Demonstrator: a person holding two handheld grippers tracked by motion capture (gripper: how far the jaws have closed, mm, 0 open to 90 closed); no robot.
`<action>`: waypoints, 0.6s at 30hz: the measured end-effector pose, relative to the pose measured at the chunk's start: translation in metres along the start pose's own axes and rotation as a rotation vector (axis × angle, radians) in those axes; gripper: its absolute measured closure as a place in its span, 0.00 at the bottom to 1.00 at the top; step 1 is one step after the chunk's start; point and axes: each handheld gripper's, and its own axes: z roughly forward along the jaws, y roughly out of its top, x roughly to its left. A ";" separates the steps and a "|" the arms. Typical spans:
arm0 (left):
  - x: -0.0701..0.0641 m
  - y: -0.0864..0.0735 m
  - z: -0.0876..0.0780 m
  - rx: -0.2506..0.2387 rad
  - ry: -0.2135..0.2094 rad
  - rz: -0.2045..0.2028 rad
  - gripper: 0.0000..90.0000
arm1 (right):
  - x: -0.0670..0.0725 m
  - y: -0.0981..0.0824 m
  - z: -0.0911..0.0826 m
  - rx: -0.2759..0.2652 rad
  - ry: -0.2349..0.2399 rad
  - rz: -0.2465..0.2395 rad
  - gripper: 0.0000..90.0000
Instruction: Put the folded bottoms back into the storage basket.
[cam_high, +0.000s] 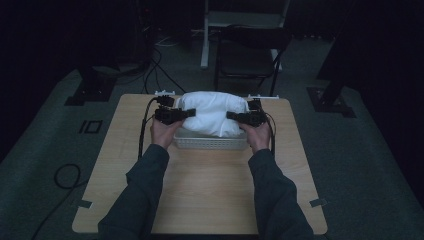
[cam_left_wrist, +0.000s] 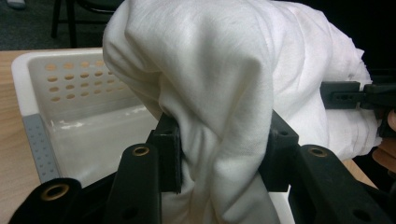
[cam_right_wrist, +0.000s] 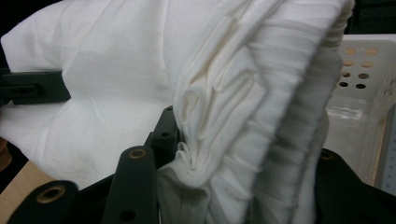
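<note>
Tools (cam_high: 186, 114) clamped on cloth (cam_high: 212, 112) ends

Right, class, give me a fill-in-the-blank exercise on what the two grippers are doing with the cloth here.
1. Both grippers hold a bundled cloth whose colour is ____.
2. The cloth hangs over a perforated plastic ____.
3. The left gripper is ____ on one end of the cloth; the right gripper clamps the other end.
4. The basket stands on a ____ table.

Missing words: white; basket; shut; wooden
</note>
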 end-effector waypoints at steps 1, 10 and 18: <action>0.001 0.000 0.001 -0.002 0.000 -0.003 0.65 | 0.000 0.001 0.001 0.002 -0.001 0.002 0.62; 0.010 -0.003 0.013 0.008 0.020 -0.032 0.65 | -0.007 0.000 0.013 0.021 -0.020 0.018 0.62; 0.016 -0.005 0.025 0.032 0.047 -0.049 0.65 | -0.014 -0.002 0.025 0.046 -0.032 0.039 0.62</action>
